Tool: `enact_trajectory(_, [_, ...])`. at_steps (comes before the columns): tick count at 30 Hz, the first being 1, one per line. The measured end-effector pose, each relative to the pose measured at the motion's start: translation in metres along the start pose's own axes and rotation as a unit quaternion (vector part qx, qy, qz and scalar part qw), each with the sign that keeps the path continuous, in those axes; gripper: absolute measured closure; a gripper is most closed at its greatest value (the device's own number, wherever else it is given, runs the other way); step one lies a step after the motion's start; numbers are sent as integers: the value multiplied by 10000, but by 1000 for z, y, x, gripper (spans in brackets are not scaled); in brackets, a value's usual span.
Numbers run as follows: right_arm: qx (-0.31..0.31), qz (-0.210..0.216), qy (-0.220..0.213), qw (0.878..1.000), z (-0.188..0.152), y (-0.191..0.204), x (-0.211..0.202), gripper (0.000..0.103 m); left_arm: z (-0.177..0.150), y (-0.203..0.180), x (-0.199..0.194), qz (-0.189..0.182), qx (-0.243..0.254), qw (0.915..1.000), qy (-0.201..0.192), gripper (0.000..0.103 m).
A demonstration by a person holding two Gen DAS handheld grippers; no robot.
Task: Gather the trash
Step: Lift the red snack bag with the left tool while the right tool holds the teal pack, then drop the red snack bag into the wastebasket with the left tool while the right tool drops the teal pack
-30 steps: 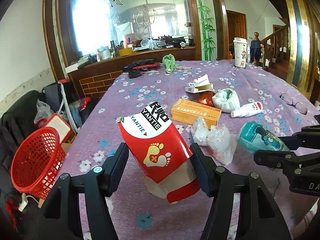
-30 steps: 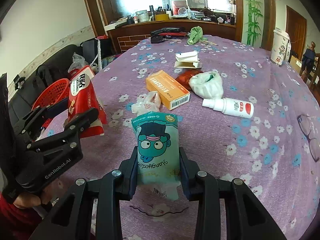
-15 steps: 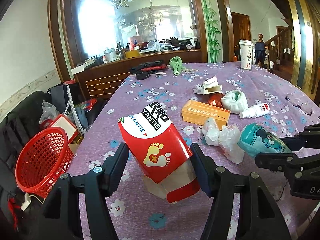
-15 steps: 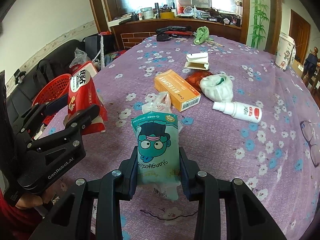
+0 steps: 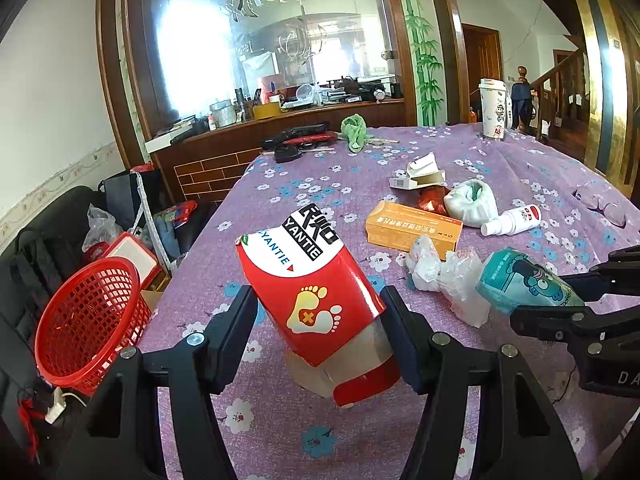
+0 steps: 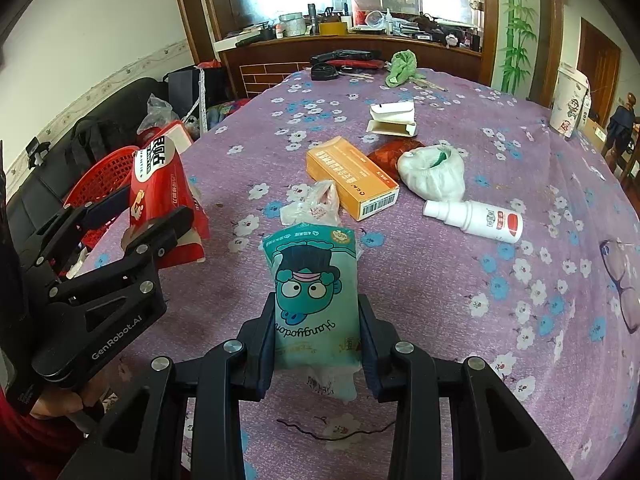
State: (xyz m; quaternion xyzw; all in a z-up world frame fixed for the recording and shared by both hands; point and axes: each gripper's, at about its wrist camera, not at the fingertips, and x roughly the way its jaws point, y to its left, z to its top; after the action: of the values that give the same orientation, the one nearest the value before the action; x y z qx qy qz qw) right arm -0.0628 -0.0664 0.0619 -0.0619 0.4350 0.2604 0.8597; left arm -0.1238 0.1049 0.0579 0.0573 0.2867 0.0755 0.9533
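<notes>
My left gripper [image 5: 318,320] is shut on a red and white carton with a foot print [image 5: 310,284], held above the table's left part. It also shows in the right wrist view [image 6: 160,188]. My right gripper [image 6: 318,332] is shut on a teal packet with a cartoon face [image 6: 316,300], also seen in the left wrist view [image 5: 524,284]. A red mesh basket [image 5: 86,320] stands on the floor left of the table. On the purple flowered cloth [image 6: 460,280] lie an orange box [image 6: 352,176], a crumpled clear bag [image 6: 316,204], a white spray bottle [image 6: 476,220] and a white wad [image 6: 434,172].
An open white carton [image 6: 394,120], a red wrapper [image 6: 390,152], a green cloth [image 6: 402,66] and black tools [image 6: 340,60] lie farther back. A paper cup [image 5: 494,108] stands at the far right. Glasses [image 6: 622,276] lie at the right edge. Bags and a sofa are left of the table.
Both grippers have drawn back and to the left a little with their loads still held; the red basket shows more fully in the left wrist view.
</notes>
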Motion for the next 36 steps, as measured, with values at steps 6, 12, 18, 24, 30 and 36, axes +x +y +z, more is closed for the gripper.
enact_trajectory(6, [24,-27,-10,10000,0,-1,-2,65,1,0,-2,27,11,10000,-29,41])
enact_trajectory(12, [47,-64,-25,10000,0,-3,-5,65,2,0,-6,80,53,9999,-106,41])
enact_trajectory(18, [44,-79,-32,10000,0,-2,-6,65,3,-3,-10,114,99,9998,-162,41])
enact_trajectory(24, [43,-88,-31,9999,0,-2,-6,65,3,-5,-12,175,133,9995,-212,40])
enact_trajectory(30, [37,-103,-39,9999,0,-1,-8,65,4,-5,-12,176,133,9995,-218,40])
enact_trajectory(36, [43,-70,-19,10000,2,0,-7,65,5,-1,-15,132,43,9997,-211,40])
